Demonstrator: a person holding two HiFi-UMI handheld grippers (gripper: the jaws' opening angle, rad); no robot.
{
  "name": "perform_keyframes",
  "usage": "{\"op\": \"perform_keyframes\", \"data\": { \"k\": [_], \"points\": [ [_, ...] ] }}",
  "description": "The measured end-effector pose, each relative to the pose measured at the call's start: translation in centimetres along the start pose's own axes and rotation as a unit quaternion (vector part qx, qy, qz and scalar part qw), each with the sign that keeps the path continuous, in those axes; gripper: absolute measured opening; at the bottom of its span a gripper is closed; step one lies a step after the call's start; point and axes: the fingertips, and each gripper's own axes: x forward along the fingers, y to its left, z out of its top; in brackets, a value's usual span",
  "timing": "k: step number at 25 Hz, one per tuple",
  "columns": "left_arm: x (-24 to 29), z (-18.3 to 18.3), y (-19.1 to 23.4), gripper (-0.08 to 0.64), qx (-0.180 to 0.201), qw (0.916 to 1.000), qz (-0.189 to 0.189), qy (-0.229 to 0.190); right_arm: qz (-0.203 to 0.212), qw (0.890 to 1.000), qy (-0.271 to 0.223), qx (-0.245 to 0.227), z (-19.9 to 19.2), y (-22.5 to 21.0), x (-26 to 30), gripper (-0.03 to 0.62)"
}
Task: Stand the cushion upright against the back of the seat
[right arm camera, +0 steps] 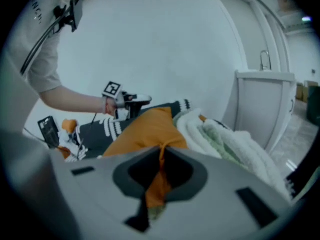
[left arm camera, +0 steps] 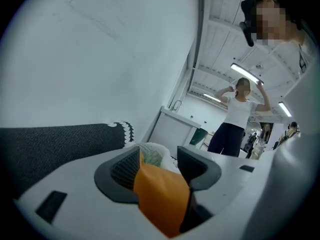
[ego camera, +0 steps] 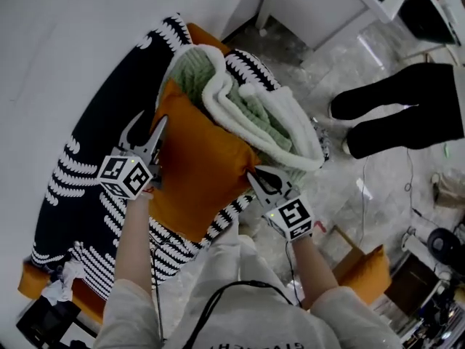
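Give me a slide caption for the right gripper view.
Right gripper shut on the orange cushion, beside a folded white-and-green blanket.

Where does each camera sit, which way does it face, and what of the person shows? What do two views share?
Head view: on the person's head, facing steeply down at the orange cushion; both forearms, left gripper and right gripper show.
Left gripper view: on the left gripper, facing past its parted jaws, cushion corner between them, towards a white wall.
Right gripper view: on the right gripper, jaws pinching the cushion, facing the person's left forearm.
Shared: all three show the cushion.
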Motion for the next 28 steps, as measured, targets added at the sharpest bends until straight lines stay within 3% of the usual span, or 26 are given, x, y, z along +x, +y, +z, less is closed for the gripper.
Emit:
{"op": "perform_keyframes", "data": {
  "k": [3,8,16,19,23,28],
  "points": [
    [1.6,0.9,1.2,0.259,-0.006,0.9994,-0.013,0.031,0.011,0.999,-0.008,-0.049,0.9,1.6,-0.6,0.041],
    [3.3,0.5,2.2,0.267,-0.070,0.9927,-0.036,0.092,0.026,0.993,-0.008,-0.113,1.8,4.1,-1.6,0.041],
    [2.0,-1.5,3.8,0.267,-0.081,0.9824,-0.019,0.167,0.056,0.980,-0.010,-0.192,2.6,8.3,-3.3,0.041],
    [0.8,-1.7,4.0,0.260,-0.083,0.9813,-0.015,0.173,0.064,0.978,-0.017,-0.199,2.8,9.3,-3.7,0.041],
    [-0.9,-1.1,3.4,0.135,-0.054,0.9852,-0.008,0.162,0.071,0.979,-0.023,-0.192,2.8,10.2,-4.1,0.041],
    [-3.6,-0.2,2.5,0.086,-0.029,0.9907,0.014,0.132,0.071,0.984,-0.035,-0.160,2.6,10.7,-4.8,0.041]
  ]
}}
